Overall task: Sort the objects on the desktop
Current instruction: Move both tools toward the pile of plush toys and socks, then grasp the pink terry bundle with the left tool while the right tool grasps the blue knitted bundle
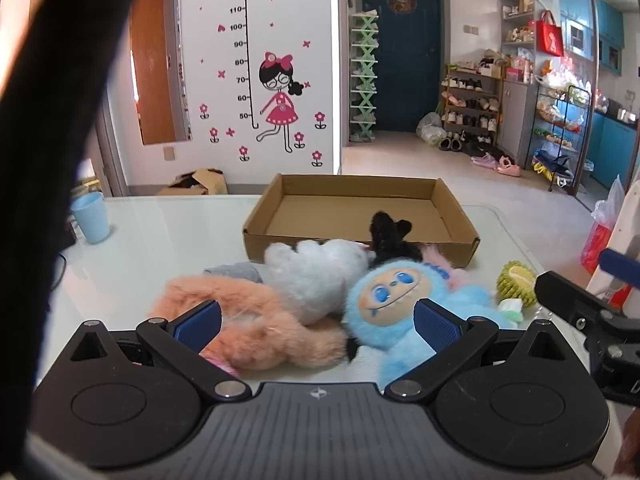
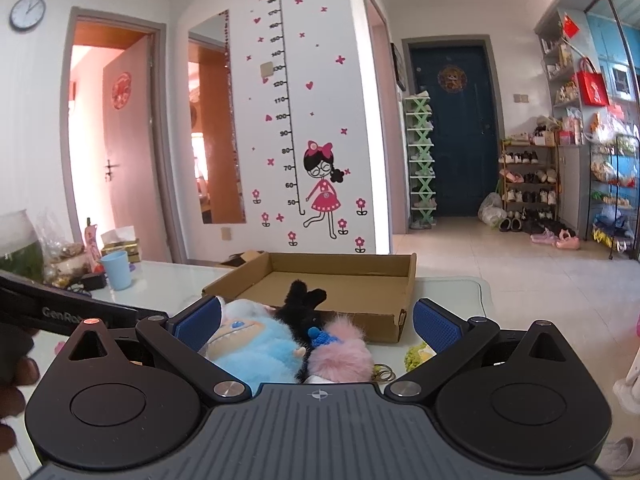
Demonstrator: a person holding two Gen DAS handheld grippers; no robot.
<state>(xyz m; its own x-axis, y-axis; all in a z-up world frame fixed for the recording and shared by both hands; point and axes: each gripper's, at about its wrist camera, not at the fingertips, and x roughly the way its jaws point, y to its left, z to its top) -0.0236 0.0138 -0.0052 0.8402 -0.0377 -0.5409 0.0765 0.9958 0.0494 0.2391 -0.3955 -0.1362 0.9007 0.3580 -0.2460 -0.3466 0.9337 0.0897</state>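
A pile of plush toys lies on the white table in front of an empty cardboard tray (image 1: 360,208): a peach plush (image 1: 248,320), a white plush (image 1: 320,272), a blue big-eyed doll (image 1: 396,300), a black plush (image 1: 388,236) and a green durian toy (image 1: 516,282). My left gripper (image 1: 318,326) is open just above the peach plush and blue doll, holding nothing. My right gripper (image 2: 318,326) is open over the blue doll (image 2: 252,348), the black plush (image 2: 304,304) and a pink pom-pom (image 2: 340,352); the tray (image 2: 348,284) lies beyond.
A light blue cup (image 1: 91,218) stands at the table's far left; it also shows in the right wrist view (image 2: 117,269) beside clutter and a glass jar (image 2: 18,248). The right gripper's body (image 1: 592,312) is at the left view's right edge. Key rings (image 2: 384,372) lie near the pom-pom.
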